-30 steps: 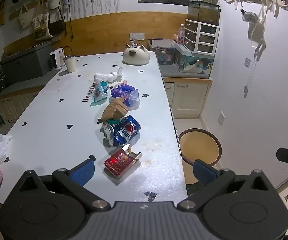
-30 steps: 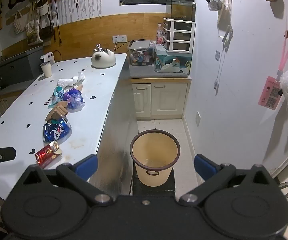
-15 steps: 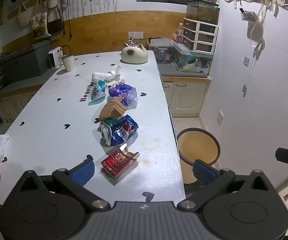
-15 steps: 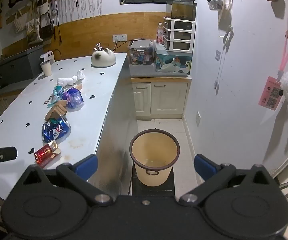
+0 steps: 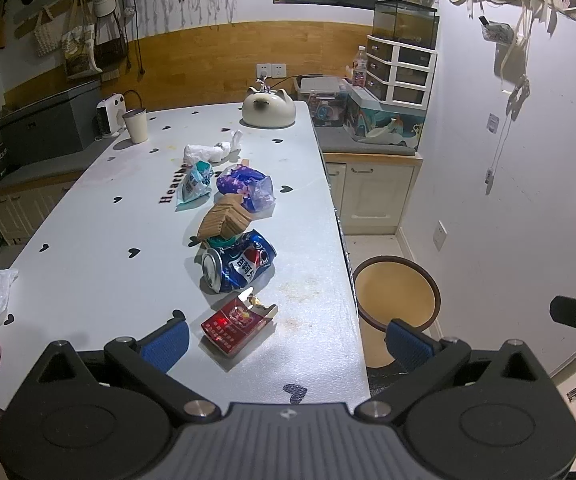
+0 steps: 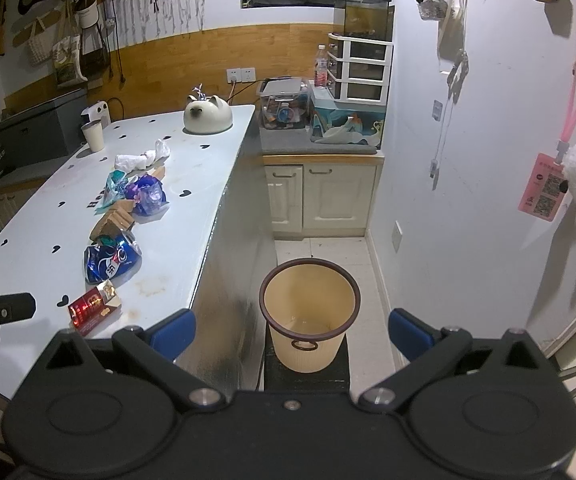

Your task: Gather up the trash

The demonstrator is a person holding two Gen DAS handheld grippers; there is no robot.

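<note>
In the lower half of the left wrist view we see our left gripper (image 5: 286,338), matte black plastic with ribbed blue pads (image 5: 166,338), its fingers spread wide and holding nothing. Between the pads, low centre, lies a glossy red cigarette pack (image 5: 237,325) with its lid torn open, flat on the pale table (image 5: 88,248) dotted with black hearts. Just above it rests a dented blue soda can (image 5: 238,261) on its side, then a folded corrugated brown cardboard piece (image 5: 224,220), a crinkled purple wrapper (image 5: 246,186), a teal packet (image 5: 195,179) and a crumpled white tissue (image 5: 208,152). Something teal shows under the cardboard; we cannot make out what.

Our right gripper (image 6: 290,334) is likewise spread and empty, hanging over the floor. Framed between its fingers, centre of the frame, stands a round ribbed yellow plastic bin (image 6: 308,316) with a dark rim on a black stand, its inside bare. The left view shows only part of that bin (image 5: 398,300), cut off by the table edge and a pad. At the far left edge the right view catches a black part of the other tool.
</note>
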